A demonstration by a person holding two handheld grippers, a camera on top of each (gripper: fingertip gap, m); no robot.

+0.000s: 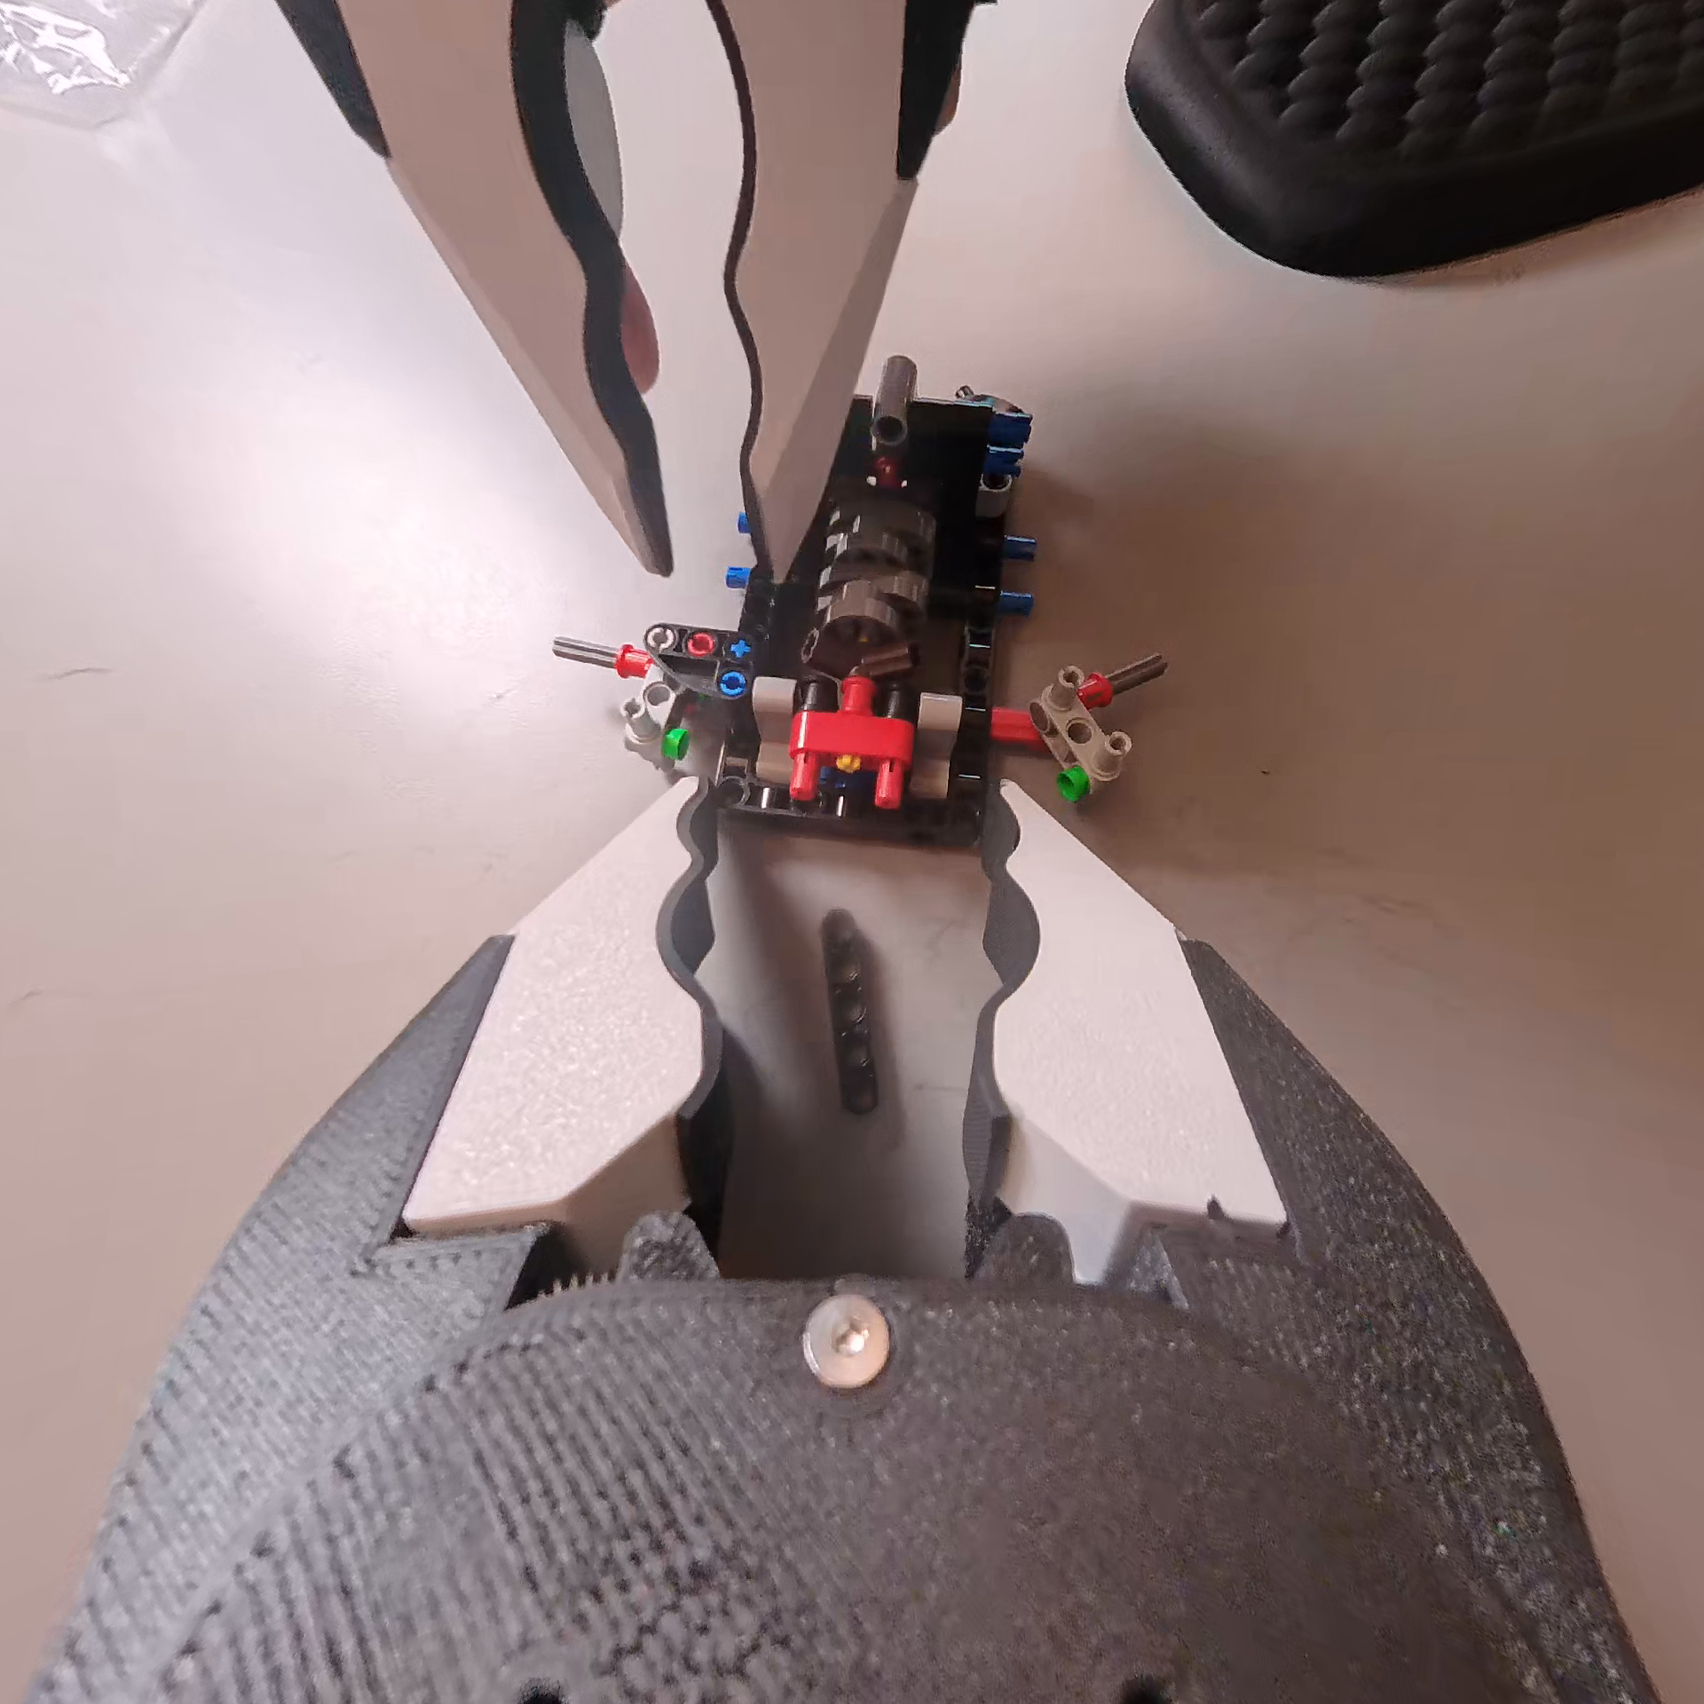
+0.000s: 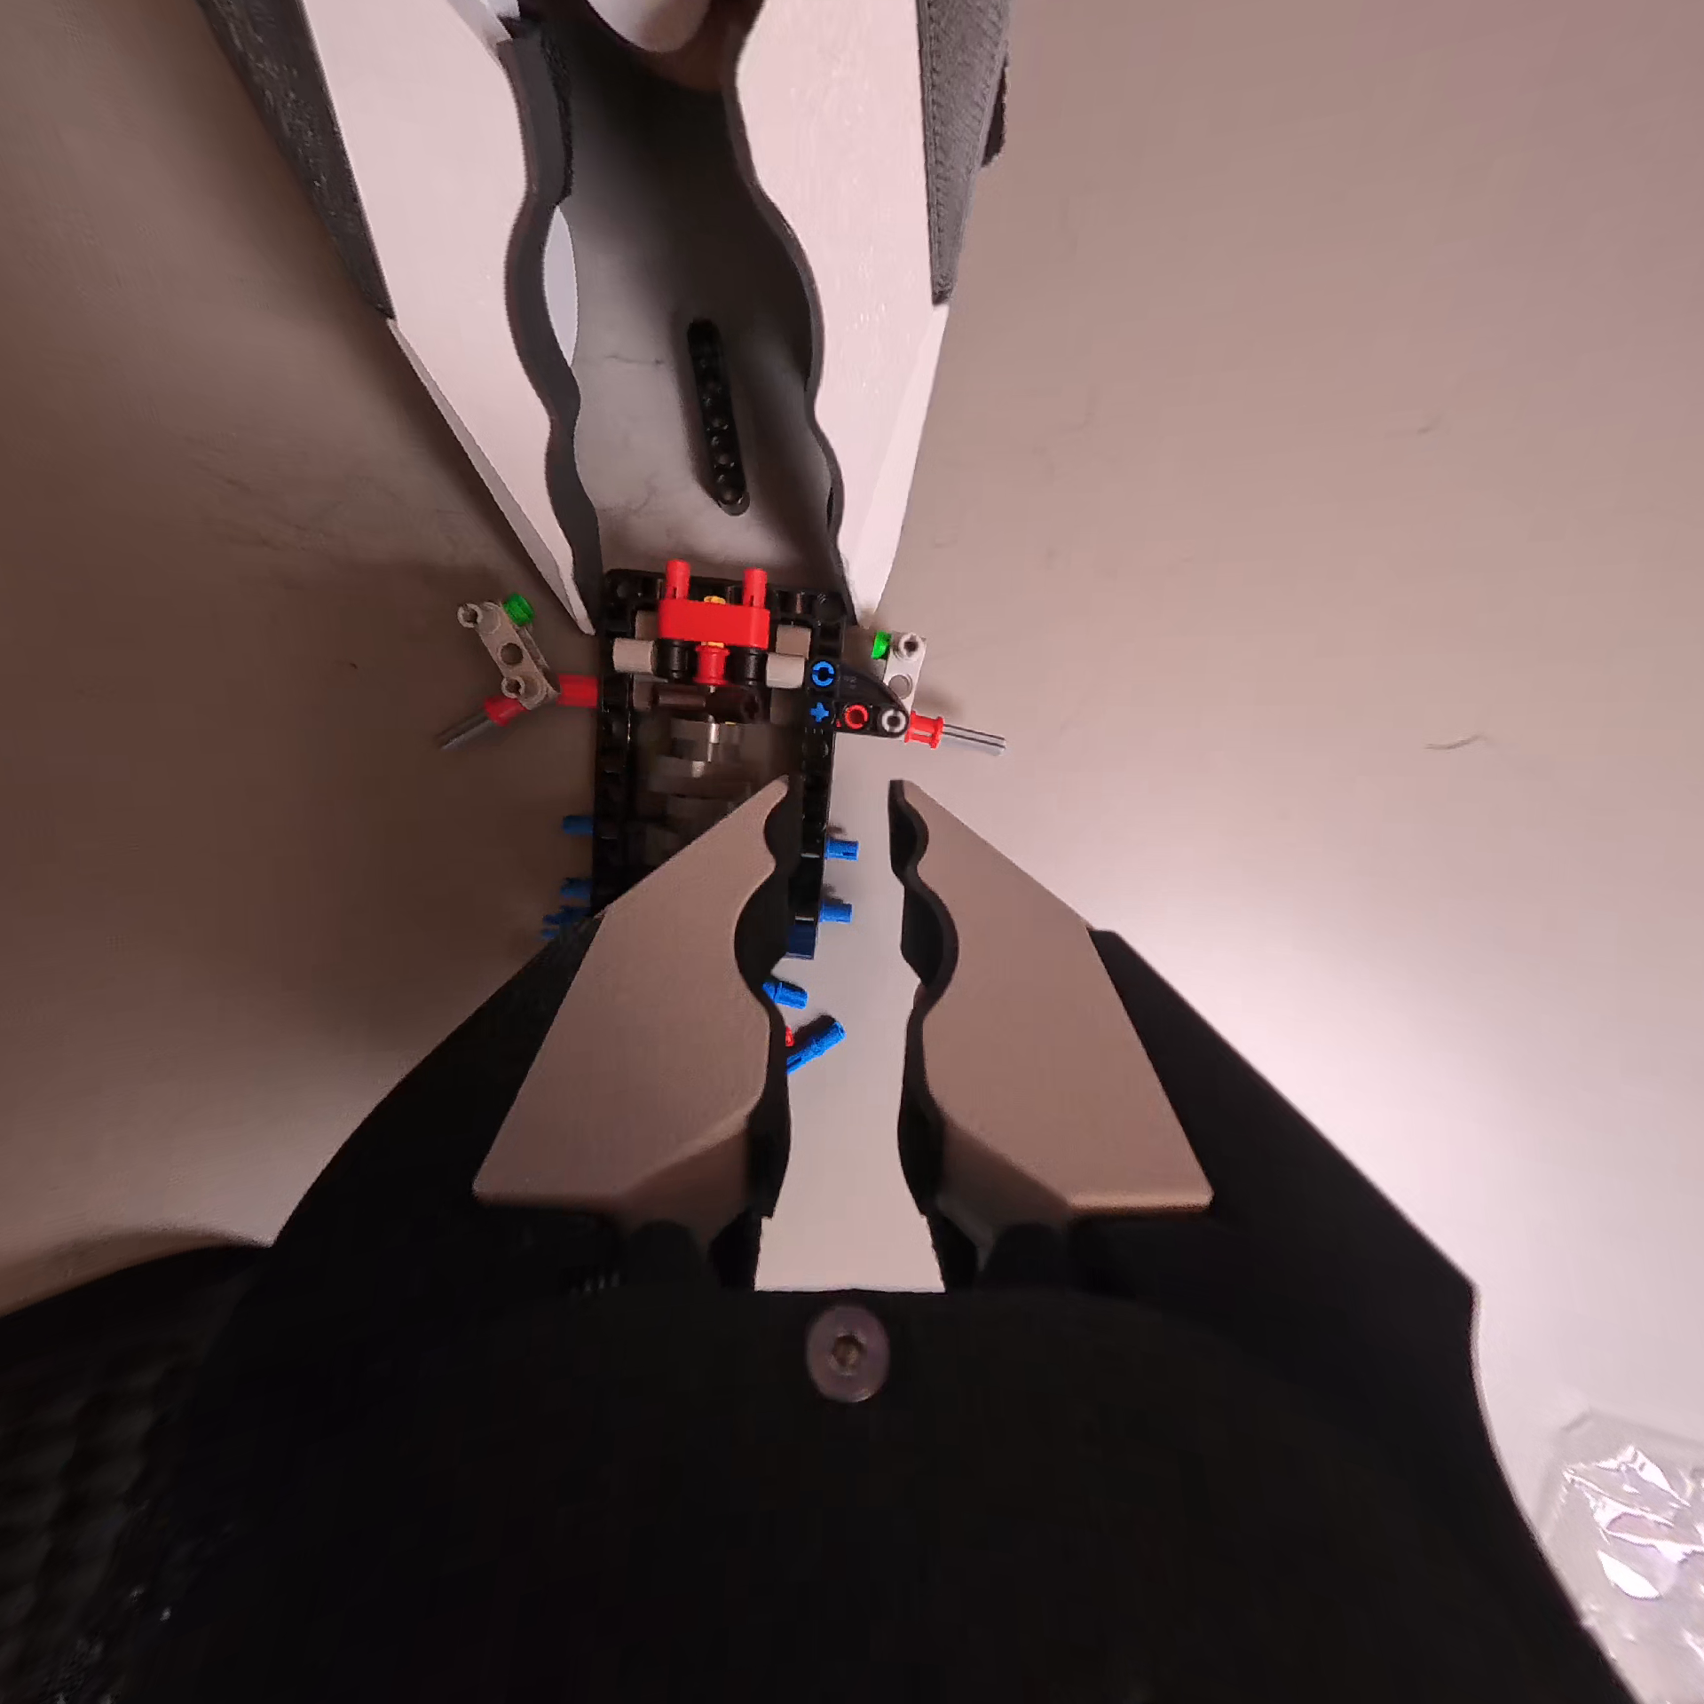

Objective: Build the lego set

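Lego frame sits between two spread grippers

Lego frame [image 1: 862,636] lies flat on the surface [image 1: 277,553]. Left gripper [image 1: 848,793] is released, its fingertips flanking the frame's red-piece [image 1: 850,738] end. Right gripper [image 2: 837,784] is also released, one finger over the frame, the other beside it. A black beam [image 1: 848,1010] lies between the left fingers.
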